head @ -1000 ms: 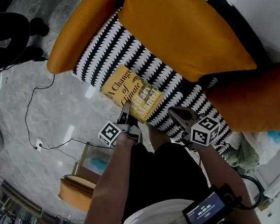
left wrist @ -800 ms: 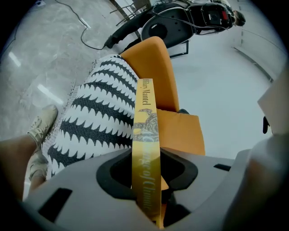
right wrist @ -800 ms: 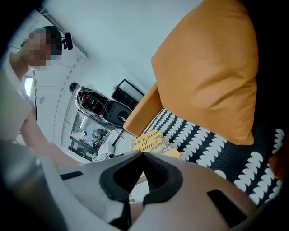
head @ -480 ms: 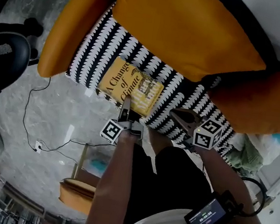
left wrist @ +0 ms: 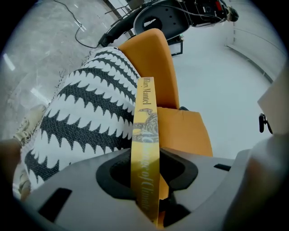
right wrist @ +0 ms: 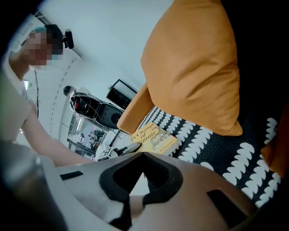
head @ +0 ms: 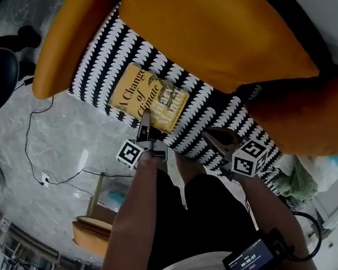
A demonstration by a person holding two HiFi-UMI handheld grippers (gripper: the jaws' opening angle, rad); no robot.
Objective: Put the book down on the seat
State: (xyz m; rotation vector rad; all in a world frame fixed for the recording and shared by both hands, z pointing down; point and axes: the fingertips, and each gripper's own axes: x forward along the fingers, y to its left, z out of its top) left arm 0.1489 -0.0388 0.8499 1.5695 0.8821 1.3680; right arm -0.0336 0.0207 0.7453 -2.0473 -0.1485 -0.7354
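Book (head: pixel 149 96): yellow, lying flat on the black-and-white seat (head: pixel 98 60), toward its near edge.
Left gripper (head: pixel 145 125): jaws clamped on the book's near edge.
Right gripper (head: pixel 211 132): jaws pressed together, holding nothing, at the seat's near edge, right of the book.
Orange cushion (head: pixel 214 26): far side of the seat.

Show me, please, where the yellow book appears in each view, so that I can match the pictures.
Head view: the yellow book is left of centre, cover up, over the seat's front part.
Left gripper view: centre, edge-on, spine facing the camera, between the jaws of the left gripper.
Right gripper view: small, just below centre, cover up.
Shared landmark: the black-and-white patterned seat, in all three.
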